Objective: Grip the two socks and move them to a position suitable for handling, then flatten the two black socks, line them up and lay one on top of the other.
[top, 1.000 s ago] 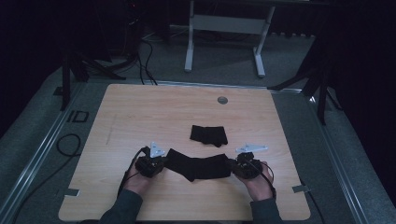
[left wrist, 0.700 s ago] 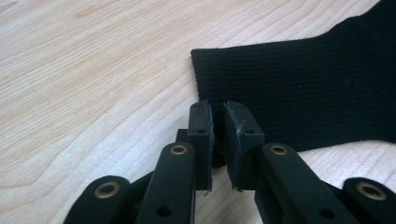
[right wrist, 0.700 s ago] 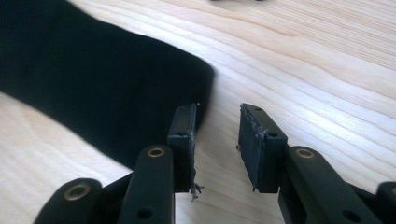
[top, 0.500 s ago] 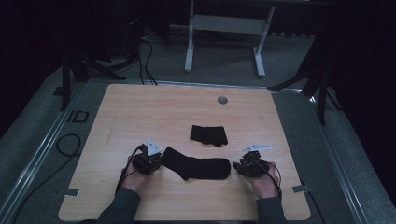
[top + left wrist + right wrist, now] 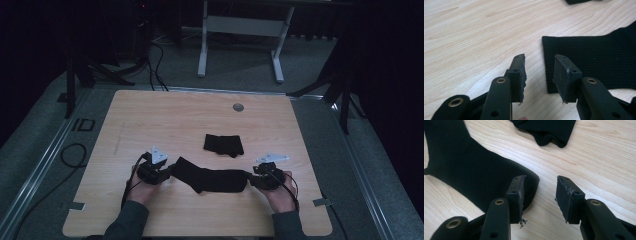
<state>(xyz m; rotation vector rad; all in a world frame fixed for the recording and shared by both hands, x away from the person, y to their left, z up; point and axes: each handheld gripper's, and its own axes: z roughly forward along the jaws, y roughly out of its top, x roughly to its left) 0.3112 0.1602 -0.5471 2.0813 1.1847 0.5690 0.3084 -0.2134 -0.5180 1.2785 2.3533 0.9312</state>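
a long black sock (image 5: 212,177) lies flat on the wooden table (image 5: 165,117), stretched between the two grippers. the left gripper (image 5: 159,172) sits at the sock's ribbed cuff end, the right gripper (image 5: 259,180) at its rounded toe end, each held in one of the person's hands.

in the left gripper view, the left gripper (image 5: 539,75) has its jaws parted with bare table showing in the gap. the cuff edge of the sock (image 5: 594,60) lies just ahead of and behind the right-hand jaw, whose pad overlaps the cloth's corner; the left-hand jaw stands over bare wood. nothing is pinched between the pads.

in the right gripper view, the right gripper (image 5: 539,197) is likewise released, jaws apart over wood. the sock's toe (image 5: 474,172) curves up to the left-hand jaw and passes behind it; the right-hand jaw is clear of it.

a second, folded black sock (image 5: 223,144) lies beyond the jaws of both grippers, apart from the long one; its edge shows at the top of the right gripper view (image 5: 546,130).
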